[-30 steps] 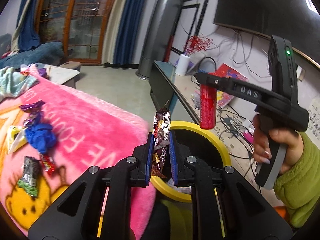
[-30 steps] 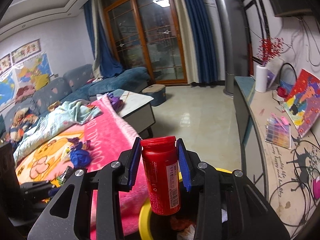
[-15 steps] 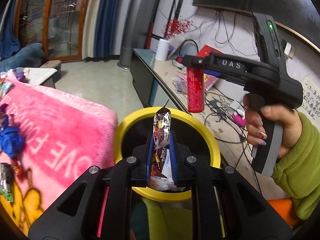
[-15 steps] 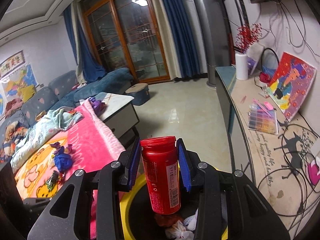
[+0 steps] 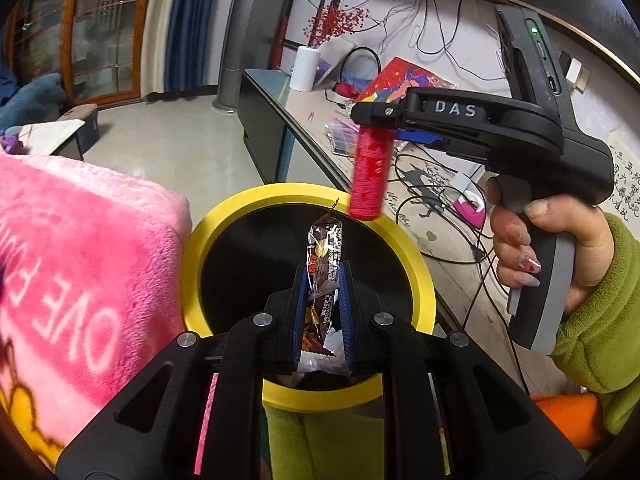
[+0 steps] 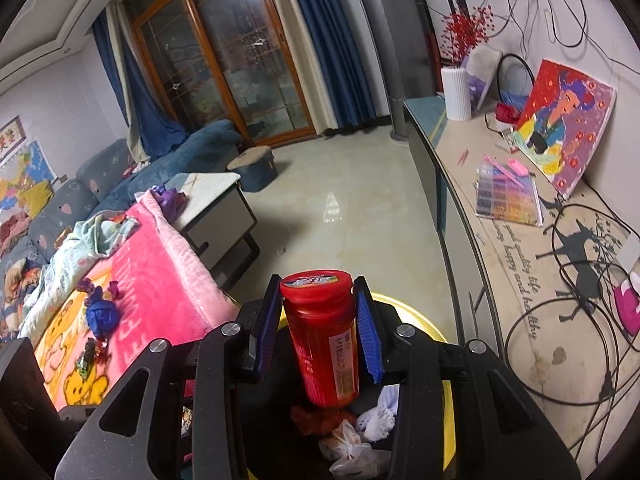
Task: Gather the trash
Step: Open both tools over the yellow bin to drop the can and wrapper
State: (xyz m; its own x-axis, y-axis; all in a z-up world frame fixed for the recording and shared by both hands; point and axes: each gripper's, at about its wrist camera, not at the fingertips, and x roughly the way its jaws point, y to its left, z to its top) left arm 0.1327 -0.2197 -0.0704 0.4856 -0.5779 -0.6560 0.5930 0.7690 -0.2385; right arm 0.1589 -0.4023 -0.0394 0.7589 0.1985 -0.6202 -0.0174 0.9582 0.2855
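My left gripper (image 5: pixel 323 276) is shut on a brown snack wrapper (image 5: pixel 325 256) and holds it over the black trash bin with a yellow rim (image 5: pixel 200 240). My right gripper (image 6: pixel 318 292) has opened, with gaps on both sides of the red plastic bottle (image 6: pixel 324 340), which drops between the fingers above the bin (image 6: pixel 448 420). The same bottle (image 5: pixel 370 176) appears blurred under the right gripper in the left wrist view. Crumpled paper and wrappers (image 6: pixel 352 440) lie inside the bin.
A pink blanket (image 5: pixel 80 248) lies left of the bin, with several wrappers and a blue wad (image 6: pixel 102 316) on it. A long sideboard (image 6: pixel 520 248) with cables, a painting and a white vase stands to the right. A low table (image 6: pixel 216 208) stands behind.
The right gripper opened and the red bottle has slipped downward toward the bin. Both grippers moved further over the bin. The left gripper still holds the wrapper.
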